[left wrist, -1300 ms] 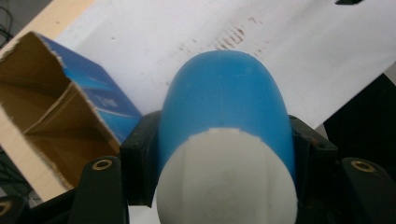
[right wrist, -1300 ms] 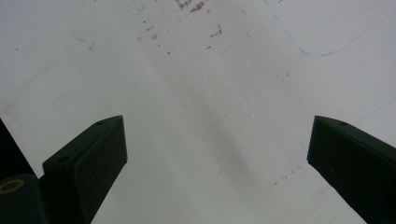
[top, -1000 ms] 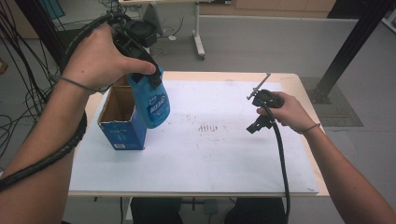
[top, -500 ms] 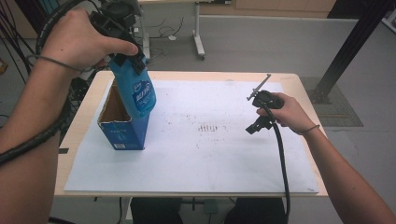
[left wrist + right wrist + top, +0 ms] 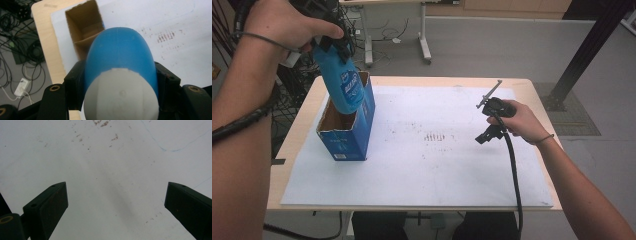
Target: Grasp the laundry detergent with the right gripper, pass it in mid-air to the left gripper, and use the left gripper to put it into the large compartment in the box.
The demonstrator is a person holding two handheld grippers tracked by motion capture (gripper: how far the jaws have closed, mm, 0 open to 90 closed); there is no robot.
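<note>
**Left gripper holding blue bottle over open box**

Left gripper point(image 5: 332, 42) is clamping the blue bottle point(image 5: 343, 85) near its top end; in the left gripper view both black jaws are pressing against the bottle's point(image 5: 120, 60) sides, white cap point(image 5: 121, 96) toward the camera. Bottle is hanging tilted, lower end dipping into the open top of the blue cardboard box point(image 5: 349, 132). Can't tell if the bottle is touching the box's inner wall, as the high view is too coarse there. Box is standing upright on the white sheet point(image 5: 422, 170) at the table's point(image 5: 532, 85) left side, top flaps open, brown interior point(image 5: 86, 27) showing below the bottle.

Right gripper point(image 5: 487, 120) is idling at the right side of the sheet, well apart from box and bottle. Its jaws are standing wide apart with nothing between them, just the marked white sheet point(image 5: 112, 170) underneath. Cable point(image 5: 514, 175) is trailing back along the right forearm toward the table's near edge.
</note>
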